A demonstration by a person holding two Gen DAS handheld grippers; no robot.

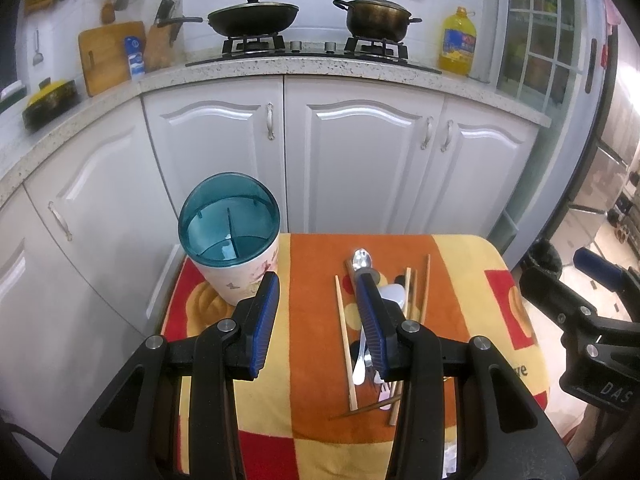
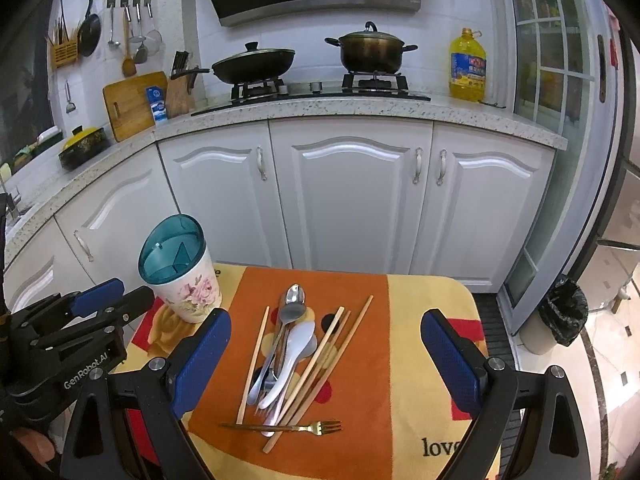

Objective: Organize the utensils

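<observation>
Utensils (image 2: 288, 364), one loose heap at the middle of a small cloth-covered table (image 2: 424, 344): metal spoons, a white ceramic spoon (image 2: 294, 354), several wooden chopsticks (image 2: 320, 368) fanned across it, and a gilt fork (image 2: 304, 427) lying crosswise at the near end. Holder (image 2: 180, 272), floral cup with a teal divided insert, upright at the table's far left corner, apparently empty, well apart from the heap. Left gripper (image 1: 316, 320): jaws partly open, empty, poised above the cloth between holder and heap. Right gripper (image 2: 324, 360): jaws wide, empty, straddling the heap from above without touching it. Task judged not yet begun. Risks: pieces overlap, so lifting one stick or spoon would likely drag or flick its neighbours; thin chopsticks lying flat on soft cloth may slip from the pads or bunch the fabric; the ceramic spoon would probably break if knocked to the floor; the tall holder stands close to the table edge and could tip if a utensil is pushed in at a slant. Room: bare cloth right of the heap; white cabinet doors (image 2: 348, 200) just behind the table; left gripper crowds the holder side.
</observation>
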